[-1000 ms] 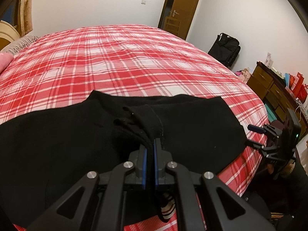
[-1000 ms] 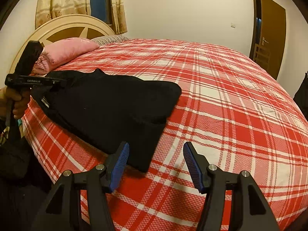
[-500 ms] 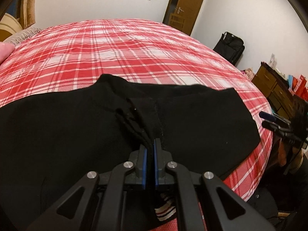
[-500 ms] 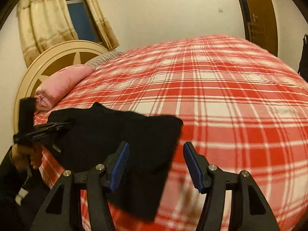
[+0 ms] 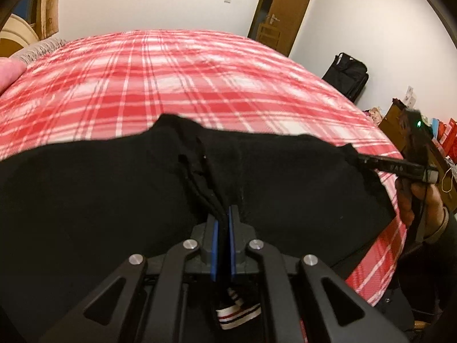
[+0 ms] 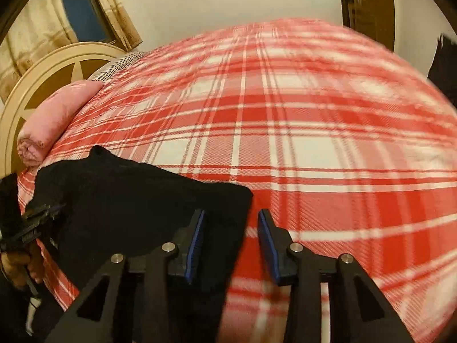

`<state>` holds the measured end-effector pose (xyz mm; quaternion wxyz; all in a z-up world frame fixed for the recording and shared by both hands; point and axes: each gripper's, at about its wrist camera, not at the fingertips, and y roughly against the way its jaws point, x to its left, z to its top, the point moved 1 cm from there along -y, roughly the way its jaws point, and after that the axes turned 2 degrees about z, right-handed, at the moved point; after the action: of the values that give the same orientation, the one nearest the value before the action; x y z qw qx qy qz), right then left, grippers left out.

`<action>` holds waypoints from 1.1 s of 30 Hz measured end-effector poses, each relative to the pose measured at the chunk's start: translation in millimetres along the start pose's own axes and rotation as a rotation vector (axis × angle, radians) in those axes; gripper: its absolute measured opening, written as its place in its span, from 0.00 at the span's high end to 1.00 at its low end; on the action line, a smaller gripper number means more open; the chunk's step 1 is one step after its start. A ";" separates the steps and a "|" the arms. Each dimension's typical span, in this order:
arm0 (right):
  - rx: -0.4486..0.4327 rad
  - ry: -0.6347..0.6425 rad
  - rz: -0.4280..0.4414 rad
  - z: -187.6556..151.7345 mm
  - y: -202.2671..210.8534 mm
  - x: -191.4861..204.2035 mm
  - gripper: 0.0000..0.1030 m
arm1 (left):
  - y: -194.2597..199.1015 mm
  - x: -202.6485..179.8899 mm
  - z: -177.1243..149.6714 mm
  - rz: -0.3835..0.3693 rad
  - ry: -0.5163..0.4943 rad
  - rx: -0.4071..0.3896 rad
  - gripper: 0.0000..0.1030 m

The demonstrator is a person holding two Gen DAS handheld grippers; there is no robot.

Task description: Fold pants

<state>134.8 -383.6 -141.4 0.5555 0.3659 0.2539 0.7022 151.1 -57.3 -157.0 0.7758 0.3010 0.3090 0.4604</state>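
Black pants (image 5: 100, 200) bunch in your clamped left gripper (image 5: 222, 225); your right gripper (image 6: 231, 243) is closing, seemingly astride their edge, plaid bed (image 6: 314, 148) clear ahead.

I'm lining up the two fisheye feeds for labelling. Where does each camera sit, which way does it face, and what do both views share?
Left wrist: on the left gripper, looking across the bed toward the door; jaws shut on the black pants; the other hand at right.
Right wrist: on the right gripper, facing the headboard and pink pillow; jaws closing around the pants' edge; left hand at left.
Shared: pants, red plaid bedspread.
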 end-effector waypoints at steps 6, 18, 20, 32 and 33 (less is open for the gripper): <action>0.090 0.193 0.120 -47.9 27.7 38.2 0.57 | 10.6 11.9 -3.2 -0.003 0.043 -0.019 0.84; 0.033 0.288 0.137 -13.5 46.7 72.0 0.55 | 29.5 9.9 -17.3 0.046 0.008 -0.064 0.68; 0.030 0.289 0.161 1.7 31.8 87.9 0.55 | 38.2 11.4 -12.4 0.068 0.015 -0.104 0.61; 0.247 0.385 0.243 38.7 -84.3 178.0 0.54 | 5.2 -10.7 -18.4 0.064 -0.038 -0.047 0.49; 0.233 0.358 0.295 47.8 -80.9 178.2 0.54 | 8.6 -16.6 -24.2 0.076 -0.076 -0.067 0.45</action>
<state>200.4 -193.3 -133.0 0.3473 0.3302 0.3712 0.7953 121.8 -64.5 -162.4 0.7785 0.3035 0.2521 0.4881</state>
